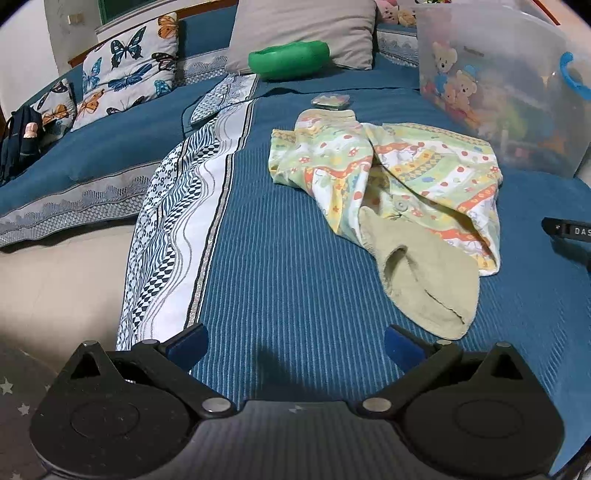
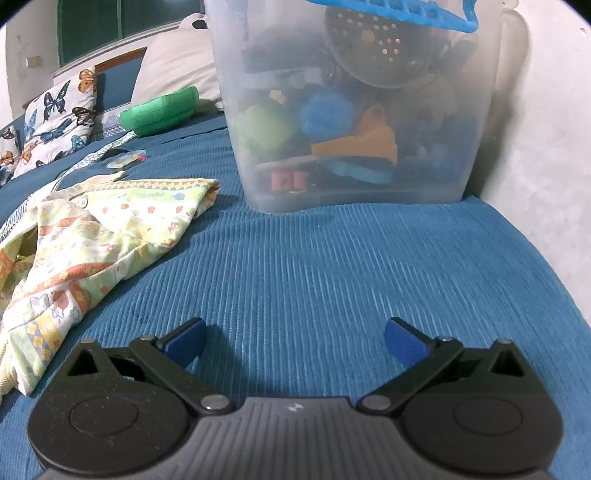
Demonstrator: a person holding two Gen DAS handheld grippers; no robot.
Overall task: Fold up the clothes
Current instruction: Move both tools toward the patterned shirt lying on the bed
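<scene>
A small patterned garment [image 1: 399, 184] in pale green, yellow and orange lies crumpled on the blue ribbed bedspread [image 1: 280, 258], with a beige terry lining [image 1: 424, 284] spilling out toward me. My left gripper [image 1: 295, 345] is open and empty, a little short of the garment's near edge. In the right wrist view the garment [image 2: 88, 243] lies at the left. My right gripper [image 2: 295, 341] is open and empty over bare bedspread [image 2: 332, 266], to the right of the garment. Its tip also shows in the left wrist view [image 1: 569, 232].
A translucent plastic bin [image 2: 354, 110] full of toys stands behind the garment by the wall [image 2: 546, 129]; it also shows in the left wrist view [image 1: 498, 92]. A green bowl-like object [image 1: 290, 59], butterfly pillows [image 1: 125, 70], a grey pillow [image 1: 306, 29] and a small packet [image 1: 330, 100] lie farther back.
</scene>
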